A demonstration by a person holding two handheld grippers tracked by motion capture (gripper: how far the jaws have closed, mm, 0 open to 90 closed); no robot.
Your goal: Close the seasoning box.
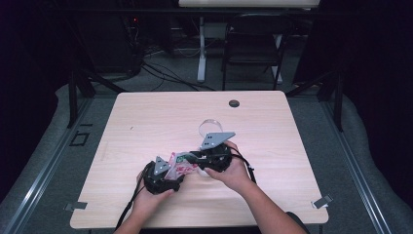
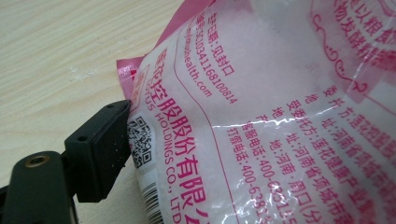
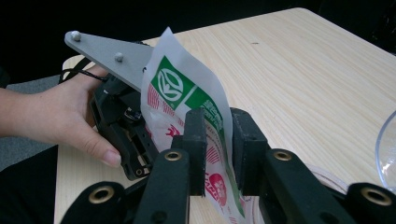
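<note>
Right gripper view: crinkled white plastic pouch [image 3: 187,100] with pink print and a green logo, upright between both claws. Right claw [image 3: 219,154] stands slightly parted around its edge; left claw [image 2: 105,149] grips it. Pale wooden bench [image 1: 146,122] lies bare ahead.

Glossy, crinkled plastic bag [image 2: 280,116] catching the light, matt black plastic jaws on it, pale smooth wood-grain table [image 1: 160,122], clear glass bowl [image 1: 210,126] beside.

both hands low and close together, left gripper [image 1: 163,176] and right gripper [image 3: 218,135] jaws facing each other.
</note>
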